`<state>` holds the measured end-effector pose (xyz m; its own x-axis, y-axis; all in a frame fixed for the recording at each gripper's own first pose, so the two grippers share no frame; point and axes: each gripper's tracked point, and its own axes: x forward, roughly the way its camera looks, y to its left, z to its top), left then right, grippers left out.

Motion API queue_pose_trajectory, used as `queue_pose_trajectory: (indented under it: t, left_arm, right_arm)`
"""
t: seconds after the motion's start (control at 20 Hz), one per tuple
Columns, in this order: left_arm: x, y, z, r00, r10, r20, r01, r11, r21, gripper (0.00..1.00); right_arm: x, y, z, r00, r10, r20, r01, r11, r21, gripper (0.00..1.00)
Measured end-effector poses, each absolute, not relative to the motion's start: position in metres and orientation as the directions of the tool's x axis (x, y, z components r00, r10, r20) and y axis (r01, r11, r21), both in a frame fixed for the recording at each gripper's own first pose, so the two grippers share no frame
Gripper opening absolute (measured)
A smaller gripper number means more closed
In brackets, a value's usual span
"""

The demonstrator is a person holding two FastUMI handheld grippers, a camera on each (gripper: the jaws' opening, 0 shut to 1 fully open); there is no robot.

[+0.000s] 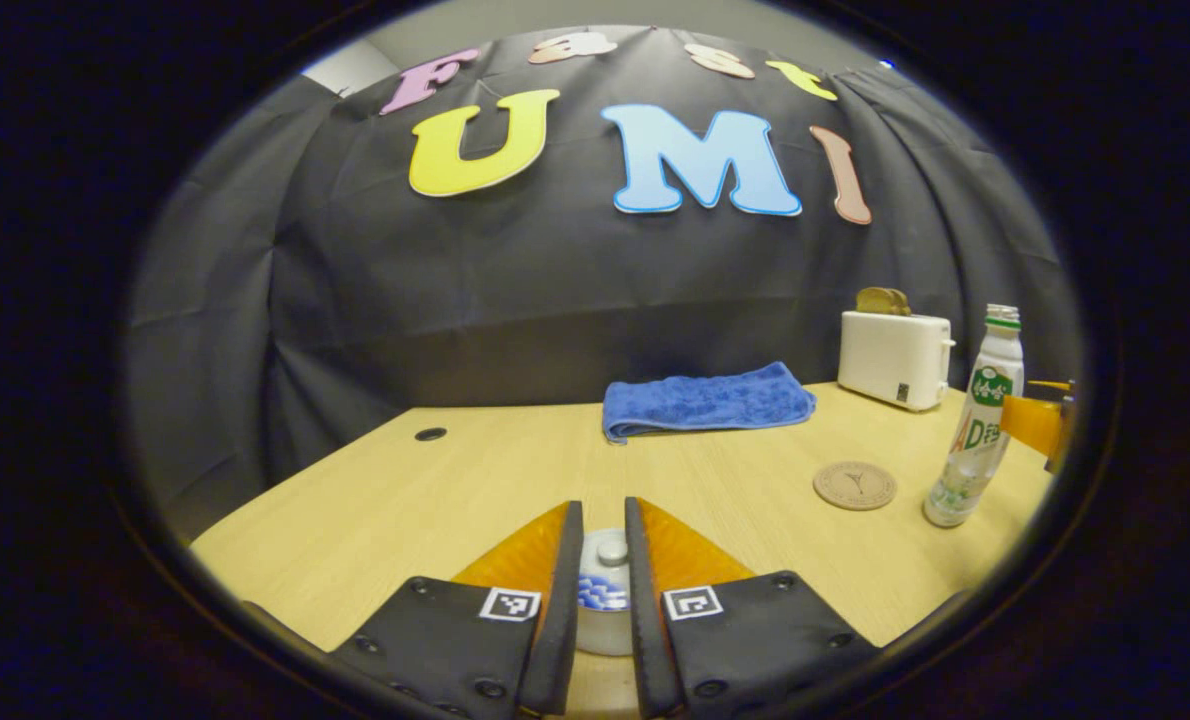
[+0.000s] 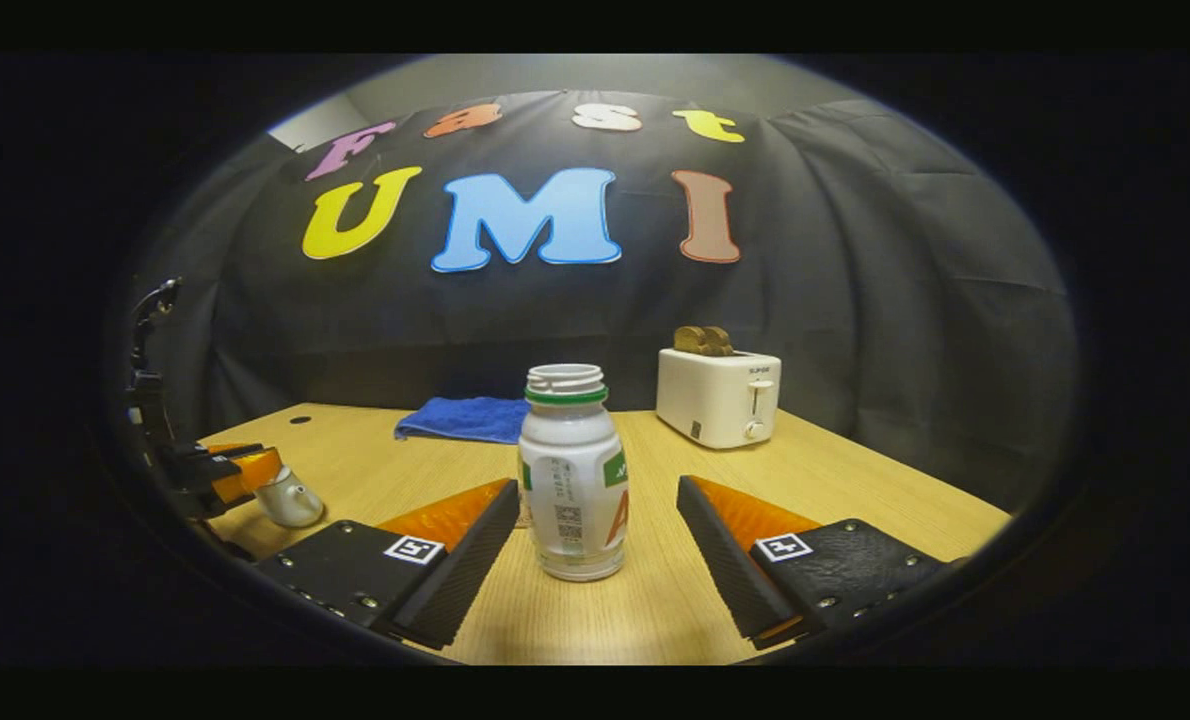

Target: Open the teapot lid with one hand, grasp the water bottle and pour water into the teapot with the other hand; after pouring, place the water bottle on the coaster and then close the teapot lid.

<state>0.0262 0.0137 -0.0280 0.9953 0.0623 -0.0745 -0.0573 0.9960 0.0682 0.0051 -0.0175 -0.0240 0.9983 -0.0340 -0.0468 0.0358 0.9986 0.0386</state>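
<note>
My right gripper [image 2: 595,545] is sitting wide open, the upright white plastic water bottle [image 2: 571,480] standing dead centre between its fingers. My left gripper [image 1: 603,570] is straddling the white teapot lid's knob [image 1: 612,551]; can't tell if it's pinching.

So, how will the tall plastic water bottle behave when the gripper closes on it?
The tall white plastic water bottle with a green collar is narrow and upright, so an off-centre push could probably tip it. It has no cap, so tilting may spill. Its smooth rounded wall may slip. The right gripper stands open around it.

Matt wood-grain table [image 2: 855,470], glossy plastic bottle [image 2: 572,480], terry towel [image 1: 705,400], prob. ceramic teapot [image 1: 605,600]
</note>
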Motion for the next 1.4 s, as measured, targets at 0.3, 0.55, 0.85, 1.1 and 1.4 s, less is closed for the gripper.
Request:
queue_pose_trajectory:
  t: [0.3,0.55,0.85,1.1,1.4]
  left_arm:
    - [0.027,0.008,-0.027,0.995,0.064,-0.078,-0.054,0.992,0.115,0.14]
    - [0.025,0.008,-0.023,0.997,0.054,-0.062,-0.050,0.996,0.076,0.05]
    - [0.016,0.012,0.004,0.999,0.037,0.000,-0.037,0.998,0.042,0.05]
    - [-0.008,0.033,0.037,0.997,0.056,0.058,-0.057,0.998,0.012,0.10]
    - [-0.031,0.061,0.052,0.991,0.095,0.089,-0.096,0.995,0.002,0.10]
  right_arm:
    - [0.006,-0.019,-0.028,0.998,-0.035,-0.055,0.038,0.998,0.051,0.98]
    - [0.005,-0.020,-0.031,0.998,-0.033,-0.059,0.035,0.998,0.043,0.98]
    - [0.006,-0.019,-0.036,0.997,-0.033,-0.072,0.036,0.999,0.036,0.98]
    - [0.008,-0.016,-0.043,0.995,-0.033,-0.090,0.035,0.999,0.029,0.98]
    - [0.020,-0.009,-0.054,0.993,-0.018,-0.120,0.021,0.999,0.025,0.98]
